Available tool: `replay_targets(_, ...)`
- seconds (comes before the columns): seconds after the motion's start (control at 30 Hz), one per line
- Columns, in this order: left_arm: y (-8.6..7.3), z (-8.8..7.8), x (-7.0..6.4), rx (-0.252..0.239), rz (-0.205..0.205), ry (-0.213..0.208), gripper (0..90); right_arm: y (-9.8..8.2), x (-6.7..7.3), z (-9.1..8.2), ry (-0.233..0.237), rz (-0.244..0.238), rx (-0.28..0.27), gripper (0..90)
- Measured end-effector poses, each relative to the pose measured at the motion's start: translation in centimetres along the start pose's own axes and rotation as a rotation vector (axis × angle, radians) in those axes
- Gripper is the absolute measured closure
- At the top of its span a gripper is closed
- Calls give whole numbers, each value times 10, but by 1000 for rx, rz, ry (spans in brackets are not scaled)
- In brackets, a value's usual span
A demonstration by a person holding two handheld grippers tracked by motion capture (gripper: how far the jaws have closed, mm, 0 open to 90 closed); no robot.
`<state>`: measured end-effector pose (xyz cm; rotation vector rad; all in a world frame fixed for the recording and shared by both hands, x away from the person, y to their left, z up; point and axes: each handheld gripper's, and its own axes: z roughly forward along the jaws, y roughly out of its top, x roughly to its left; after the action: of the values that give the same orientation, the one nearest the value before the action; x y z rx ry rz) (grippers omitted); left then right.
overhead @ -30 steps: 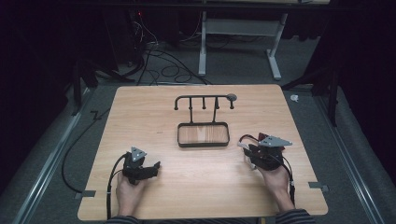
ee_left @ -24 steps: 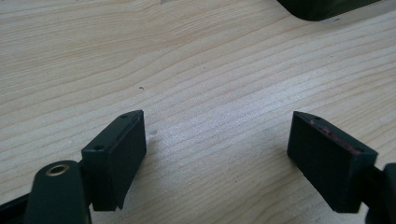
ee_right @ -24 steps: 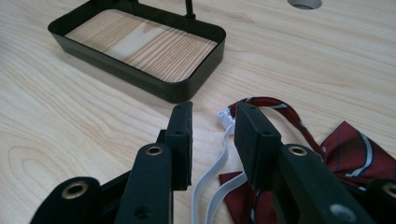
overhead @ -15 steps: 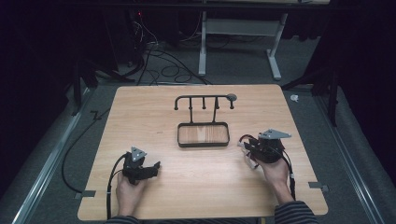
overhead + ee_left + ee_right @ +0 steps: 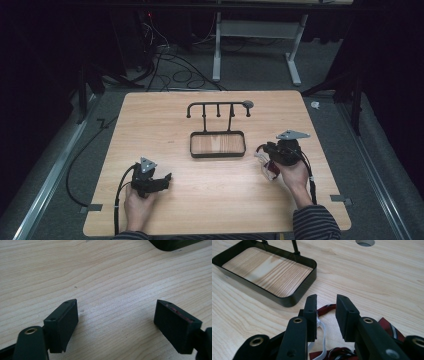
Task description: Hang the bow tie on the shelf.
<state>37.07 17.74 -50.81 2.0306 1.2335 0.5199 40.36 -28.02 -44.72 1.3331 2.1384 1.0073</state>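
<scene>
A dark red striped fabric piece (image 5: 390,327) with a white elastic loop (image 5: 322,330) lies on the wooden table (image 5: 210,200) at the right, partly under my right gripper (image 5: 325,300). In the high view that fabric (image 5: 269,169) shows just left of the hand holding the right gripper (image 5: 262,151). The jaws stand a narrow gap apart over a red strap, and nothing is clamped between them. My left gripper (image 5: 115,307) rests wide open over bare wood, near the front left (image 5: 166,179) in the high view.
A black stand with a shallow rectangular tray (image 5: 218,156) and a row of hooks (image 5: 218,106) sits mid-table; its rim (image 5: 287,300) is just left of the right jaws. A round grommet hole (image 5: 365,242) lies beyond. Cables and table legs crowd the dark floor behind.
The right gripper has shifted slightly away from the front edge and tilted over the fabric. The left gripper has stayed where it was.
</scene>
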Motion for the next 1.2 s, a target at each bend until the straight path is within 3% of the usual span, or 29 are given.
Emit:
replay_targets(0.57,0,0,0,0,0,1,200,10,-24,27,-49,14,94,716)
replay_targets(1.2,0,0,0,0,0,1,200,1,-36,48,-32,38,167,768)
